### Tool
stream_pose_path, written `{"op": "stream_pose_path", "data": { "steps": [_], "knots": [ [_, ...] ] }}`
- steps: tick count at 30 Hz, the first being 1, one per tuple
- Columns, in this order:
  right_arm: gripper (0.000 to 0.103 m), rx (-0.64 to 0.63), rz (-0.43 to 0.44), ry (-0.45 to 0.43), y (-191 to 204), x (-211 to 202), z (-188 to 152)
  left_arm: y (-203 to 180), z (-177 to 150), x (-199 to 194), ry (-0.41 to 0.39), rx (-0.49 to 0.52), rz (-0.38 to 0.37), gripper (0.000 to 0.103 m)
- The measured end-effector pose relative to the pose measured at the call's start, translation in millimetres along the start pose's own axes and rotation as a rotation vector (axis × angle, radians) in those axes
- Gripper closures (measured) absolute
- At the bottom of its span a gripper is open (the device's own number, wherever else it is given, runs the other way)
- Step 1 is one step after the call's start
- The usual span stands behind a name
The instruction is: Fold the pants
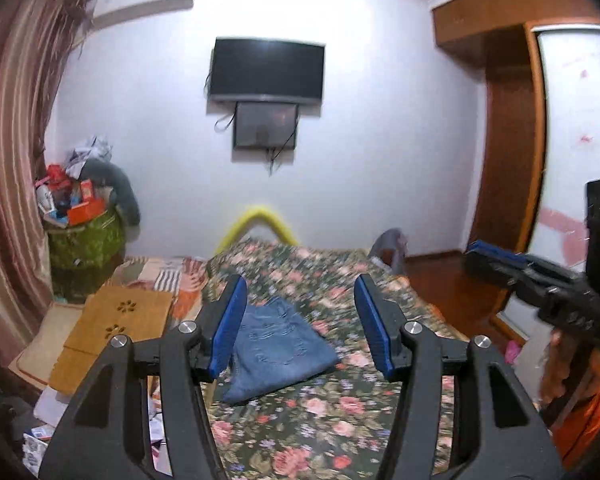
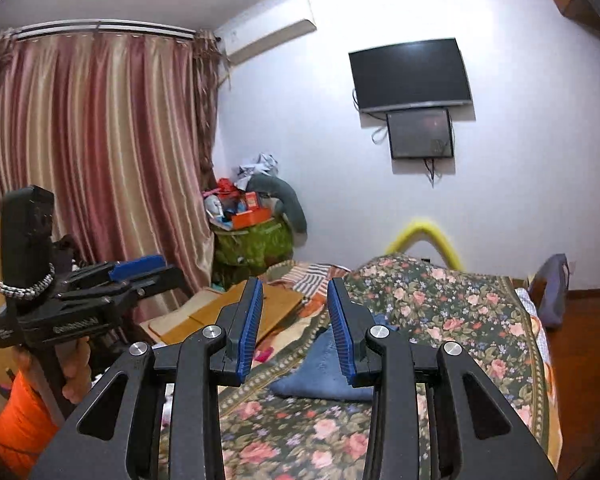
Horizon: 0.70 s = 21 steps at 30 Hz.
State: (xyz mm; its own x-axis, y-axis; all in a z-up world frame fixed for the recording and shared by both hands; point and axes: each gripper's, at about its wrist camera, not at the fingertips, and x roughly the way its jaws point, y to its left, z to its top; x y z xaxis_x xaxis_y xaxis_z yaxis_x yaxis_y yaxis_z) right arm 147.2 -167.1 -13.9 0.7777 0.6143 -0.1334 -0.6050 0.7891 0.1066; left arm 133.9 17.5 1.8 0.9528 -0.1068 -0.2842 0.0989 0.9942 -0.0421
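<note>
The folded blue denim pants (image 1: 278,354) lie flat on the bed w/ the dark floral bedspread (image 1: 332,412), a compact bundle w/ pocket stitching showing on top; nothing touches them; in the right wrist view the pants (image 2: 320,376) show partly behind the near finger, on the same spread (image 2: 440,308).

Left gripper (image 1: 300,300), black frame w/ blue ribbed pads, hangs above the pants w/ its jaws spread wide & nothing between them; the pants sit below & beyond the gap, well apart from the pads. Right gripper (image 2: 294,300), same build, has its jaws parted too, a narrower gap, empty; it's also clear of the pants. From the left view the right gripper (image 1: 476,250) shows side-on, right of the pants & up off the bed; from the right view the left gripper (image 2: 160,264) sits left of the pants, held by a hand (image 2: 74,372) w/ an orange sleeve (image 2: 16,420) below it.

Left of the pants, beside the bed, tan wooden boards (image 1: 112,328) lie flat; farther left a green basket piled w/ clutter (image 1: 84,236) stands by the striped pink curtain (image 1: 8,140). Beyond the pants, past the bed's far end, a yellow curved tube (image 1: 256,220) rises; above it on the white wall a black TV (image 1: 266,70) w/ a smaller dark screen (image 1: 266,126) under it. Right of the pants, a brown wooden wardrobe (image 1: 508,120).
</note>
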Motion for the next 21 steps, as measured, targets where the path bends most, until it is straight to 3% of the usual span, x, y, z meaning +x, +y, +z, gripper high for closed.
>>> {"op": "stream_pose_path", "data": {
  "steps": [5,7,8,10,16,21],
  "knots": [
    [0.073,0.000,-0.017,-0.054,21.2,-24.7,-19.0,-13.9,-22.1,-43.8,-0.069,0.012,0.020,0.047],
    [0.065,0.001,-0.026,-0.065,27.1,-31.6,-24.2,-17.0,-29.5,-51.2,-0.070,0.011,0.022,0.042],
    [0.054,-0.001,-0.043,-0.078,30.6,-36.4,-26.4,-18.5,-32.3,-54.5,-0.074,0.009,0.029,0.039],
    [0.040,-0.005,-0.074,-0.103,35.1,-42.2,-29.4,-21.3,-37.9,-63.0,-0.091,0.006,0.045,0.025],
    [0.022,0.006,-0.116,-0.121,35.9,-50.9,-28.3,-26.4,-44.9,-76.2,-0.121,-0.007,0.070,0.002],
    [0.011,-0.001,-0.132,-0.125,38.3,-53.8,-27.6,-25.8,-47.4,-84.1,-0.133,-0.031,0.084,0.001]
  ]
}}
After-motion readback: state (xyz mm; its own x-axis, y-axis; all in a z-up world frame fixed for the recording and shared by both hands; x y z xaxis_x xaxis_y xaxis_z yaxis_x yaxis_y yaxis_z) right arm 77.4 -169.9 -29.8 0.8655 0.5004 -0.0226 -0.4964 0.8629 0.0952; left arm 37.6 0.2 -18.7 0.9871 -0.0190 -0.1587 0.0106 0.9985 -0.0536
